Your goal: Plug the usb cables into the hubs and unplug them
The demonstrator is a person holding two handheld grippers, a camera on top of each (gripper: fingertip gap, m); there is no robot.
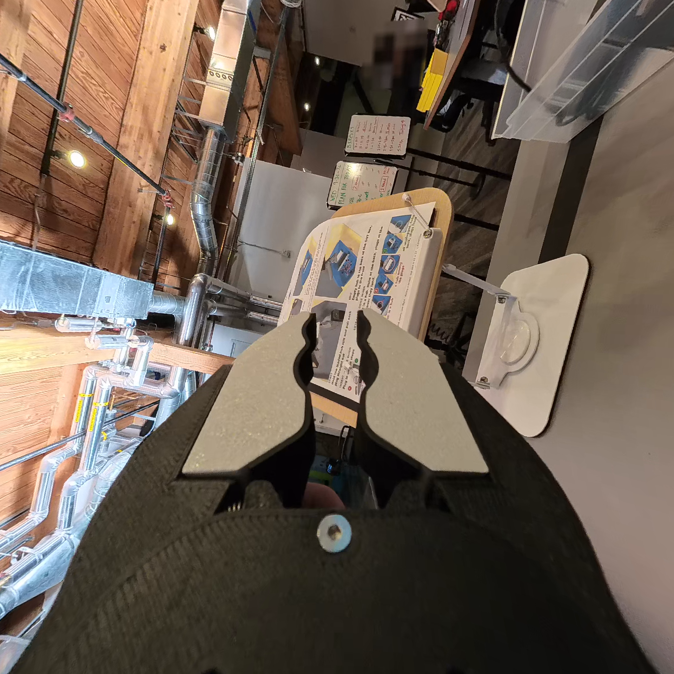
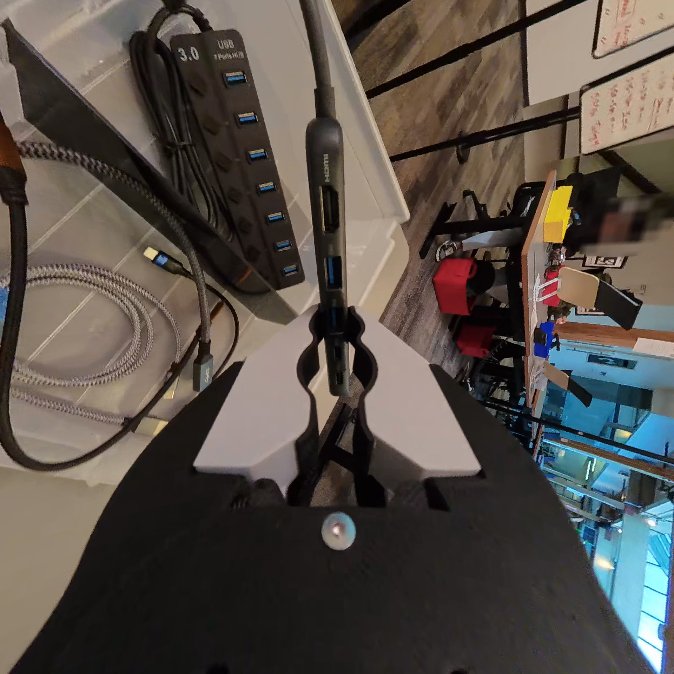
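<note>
Hub-wise, the right hand-held gripper is clamped on a slim grey hub, pinching it near its lower end so most of the body sticks out past the fingertips, ports facing the camera, its own cord running off the top. Just beside it on the left, a black seven-port hub lies in a clear plastic bin, every blue port empty. Loose braided cables sit coiled in a bin further left, plugs free. The left hand-held gripper holds nothing, fingers only a narrow gap apart, aimed at an instruction sheet on a stand beside the grey surface.
</note>
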